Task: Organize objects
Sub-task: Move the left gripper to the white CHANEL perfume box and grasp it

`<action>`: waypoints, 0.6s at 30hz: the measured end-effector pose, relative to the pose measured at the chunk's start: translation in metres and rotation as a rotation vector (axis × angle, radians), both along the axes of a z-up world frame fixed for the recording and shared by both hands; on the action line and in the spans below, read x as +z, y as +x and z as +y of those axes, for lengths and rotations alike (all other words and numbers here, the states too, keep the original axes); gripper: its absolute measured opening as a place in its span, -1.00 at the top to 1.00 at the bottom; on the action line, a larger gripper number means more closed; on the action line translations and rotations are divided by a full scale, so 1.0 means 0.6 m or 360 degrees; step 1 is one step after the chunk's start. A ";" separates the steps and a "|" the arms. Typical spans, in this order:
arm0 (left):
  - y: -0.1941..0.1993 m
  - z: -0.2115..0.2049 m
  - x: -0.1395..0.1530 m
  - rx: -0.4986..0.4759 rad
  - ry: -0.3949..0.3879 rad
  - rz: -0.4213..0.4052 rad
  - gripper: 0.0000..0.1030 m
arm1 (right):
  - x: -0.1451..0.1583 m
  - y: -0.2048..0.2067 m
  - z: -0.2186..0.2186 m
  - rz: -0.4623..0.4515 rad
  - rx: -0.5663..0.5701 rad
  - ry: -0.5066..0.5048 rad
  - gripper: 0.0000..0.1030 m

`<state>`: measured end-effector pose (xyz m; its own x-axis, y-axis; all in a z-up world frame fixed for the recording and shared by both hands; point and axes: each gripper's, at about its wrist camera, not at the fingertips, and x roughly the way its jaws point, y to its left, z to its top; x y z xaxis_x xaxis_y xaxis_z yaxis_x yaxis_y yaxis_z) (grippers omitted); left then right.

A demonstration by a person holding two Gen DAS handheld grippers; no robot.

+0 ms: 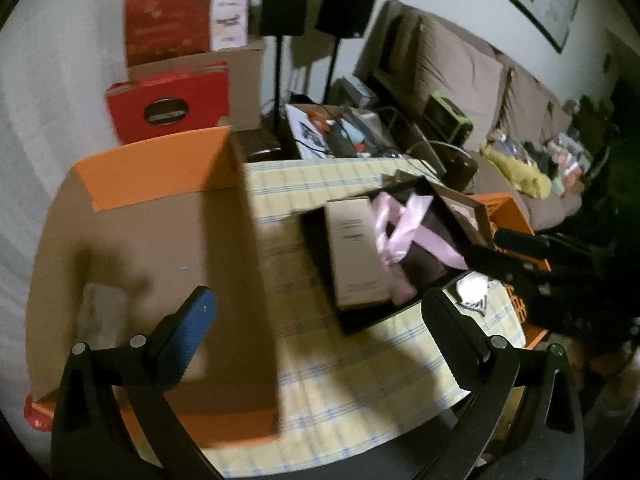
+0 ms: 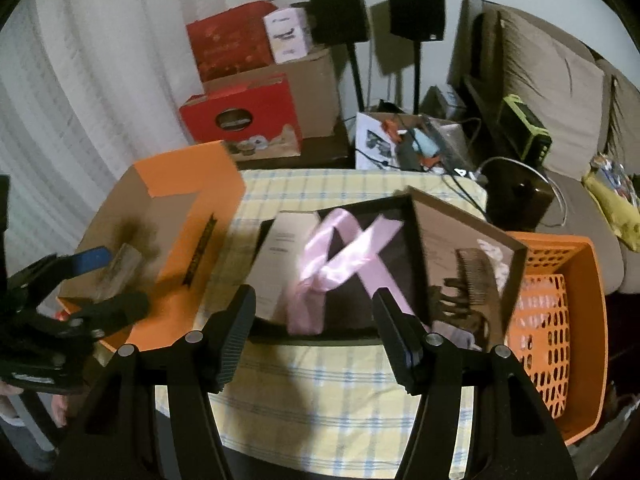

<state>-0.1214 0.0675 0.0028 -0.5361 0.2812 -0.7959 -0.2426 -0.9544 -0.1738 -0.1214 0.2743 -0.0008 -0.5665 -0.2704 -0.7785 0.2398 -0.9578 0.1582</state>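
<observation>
Risk up close: because both grippers hang empty over a crowded checked tablecloth [image 2: 320, 392], a careless reach could, I judge, snag the loose pink ribbon [image 2: 340, 256] and drag the black box [image 2: 352, 336] with it.
Left gripper [image 1: 320, 320]: jaws spread wide, nothing between them, above the near edge of the orange carton [image 1: 152, 248].
Right gripper [image 2: 316, 320]: jaws partly apart, holding nothing, facing the black box.
Orange carton: open on the left of the table; a pale, blurred block [image 2: 116, 276] lies on its floor; nothing else to be made out.
Black box: centre of the table; holds a beige carton [image 2: 280, 256] along one side, the ribbon draped across dark contents.
Brown tray [image 2: 516, 280]: tilted, leaning between black box and basket; a wooden comb [image 2: 480, 276] and a dark clip [image 2: 452, 300] inside could slide out if nudged.
Orange basket [image 2: 560, 320]: at the table's right edge, overhanging, likely to tip if pushed; contents unclear.
Far boxes [image 2: 240, 120]: red and cardboard ones stacked behind the table, untouched.
</observation>
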 end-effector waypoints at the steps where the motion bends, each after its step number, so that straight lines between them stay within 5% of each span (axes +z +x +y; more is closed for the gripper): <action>1: -0.009 0.014 -0.003 -0.0015 0.0001 -0.0017 -0.99 | 0.000 0.001 0.010 -0.0001 -0.0014 -0.0005 -0.21; 15: -0.125 0.116 -0.091 -0.0033 -0.0215 -0.0224 -0.18 | -0.021 0.007 0.098 -0.0035 -0.0131 -0.0073 -0.21; 18: -0.141 0.119 -0.108 -0.0010 -0.0214 -0.0273 -0.17 | -0.025 0.008 0.103 -0.0042 -0.0128 -0.0088 -0.21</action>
<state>-0.2062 0.1389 -0.0619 -0.3882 0.1692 -0.9059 -0.2263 -0.9704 -0.0843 -0.1169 0.3360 -0.0158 -0.5677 -0.2675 -0.7785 0.1573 -0.9636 0.2163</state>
